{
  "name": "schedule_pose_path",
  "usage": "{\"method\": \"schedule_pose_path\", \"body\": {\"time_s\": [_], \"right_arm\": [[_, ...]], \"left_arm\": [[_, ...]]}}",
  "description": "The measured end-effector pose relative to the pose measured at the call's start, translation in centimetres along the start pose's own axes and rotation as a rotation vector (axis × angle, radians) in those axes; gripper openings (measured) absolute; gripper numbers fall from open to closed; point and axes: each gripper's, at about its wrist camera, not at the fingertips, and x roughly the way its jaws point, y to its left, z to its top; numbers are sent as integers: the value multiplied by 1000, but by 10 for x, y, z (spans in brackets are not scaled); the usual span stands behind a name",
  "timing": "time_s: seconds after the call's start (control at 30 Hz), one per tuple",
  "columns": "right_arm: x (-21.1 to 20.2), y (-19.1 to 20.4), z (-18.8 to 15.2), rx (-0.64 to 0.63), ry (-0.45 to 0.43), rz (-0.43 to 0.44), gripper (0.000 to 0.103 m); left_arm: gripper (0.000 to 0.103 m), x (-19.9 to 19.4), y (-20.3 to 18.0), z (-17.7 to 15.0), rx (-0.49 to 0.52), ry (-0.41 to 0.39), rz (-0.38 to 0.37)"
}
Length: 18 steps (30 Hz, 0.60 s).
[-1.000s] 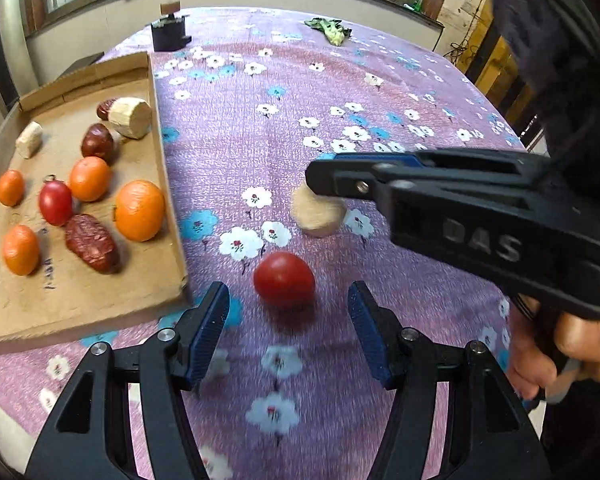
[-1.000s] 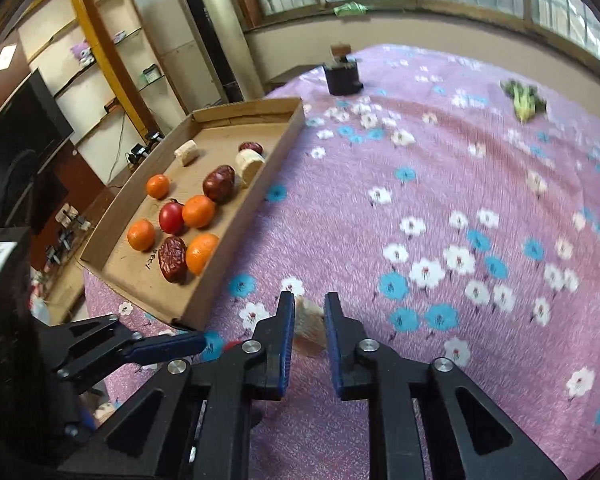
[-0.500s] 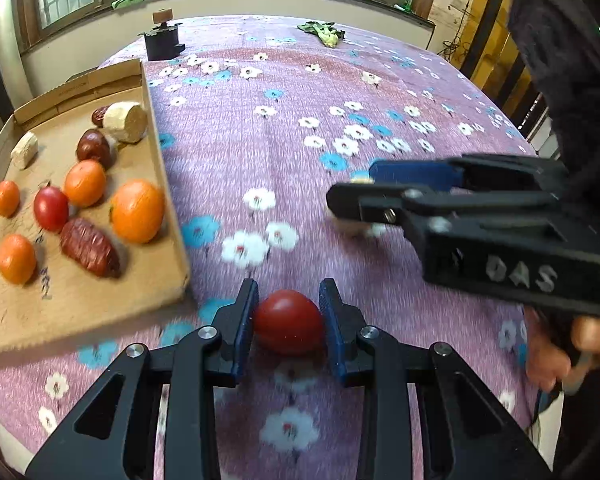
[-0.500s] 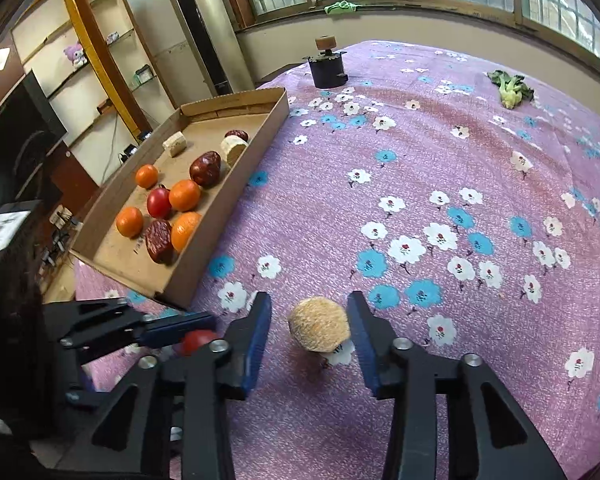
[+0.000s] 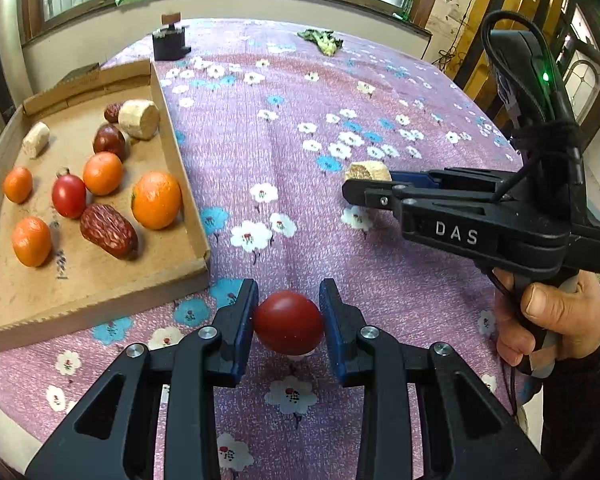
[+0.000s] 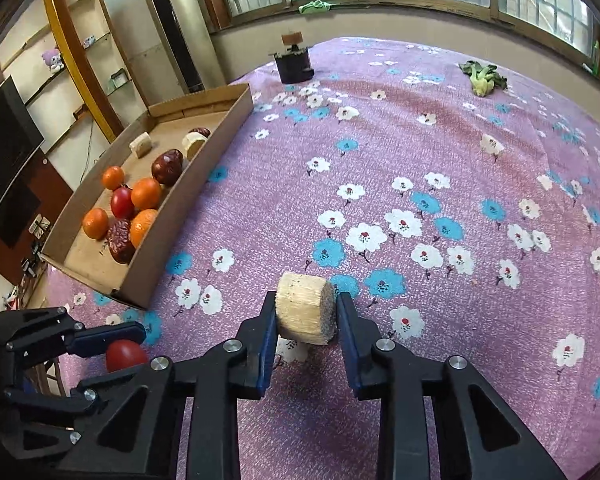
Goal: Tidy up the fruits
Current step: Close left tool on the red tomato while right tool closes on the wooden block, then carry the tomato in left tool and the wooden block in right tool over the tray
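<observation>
My left gripper (image 5: 288, 320) is shut on a red tomato (image 5: 289, 327), held just above the purple flowered cloth near the front edge. My right gripper (image 6: 306, 316) is shut on a pale beige cylinder chunk (image 6: 306, 307), lifted off the cloth; its tip and the chunk (image 5: 367, 171) also show in the left wrist view. The cardboard tray (image 5: 180, 168) lies at the left with several oranges, a small tomato (image 5: 69, 197), red dates and two beige chunks inside. The tray (image 6: 204, 176) also shows left in the right wrist view.
A dark small box (image 5: 170, 43) stands at the far side of the table. A green leafy vegetable (image 6: 482, 78) lies at the far right. The table's front edge runs just below my left gripper. Shelves and a tall unit stand beyond the tray.
My left gripper closed on the red tomato and lifted it. My right gripper opened, then closed on the beige chunk and raised it off the cloth.
</observation>
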Motion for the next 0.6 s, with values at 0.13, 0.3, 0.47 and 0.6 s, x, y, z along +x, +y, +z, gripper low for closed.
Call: {"method": "schedule_pose_path", "body": {"time_s": [0.13,0.3,0.47,0.6], "right_arm": [[-13,10,1,-16,-22,25,28],[-26,25,10,-34,-52,63,28],[-42,39,20,-50,-83,101,28],[-51,50,28,-71,-107,118,28]], "left_arm": [[29,-10,2,5,2,-24,18],[29,-25,9,10,0,-60,58],[29,-38,21,14,-14,-92,115],[29,-47,34,18,-37,-115,150]]}}
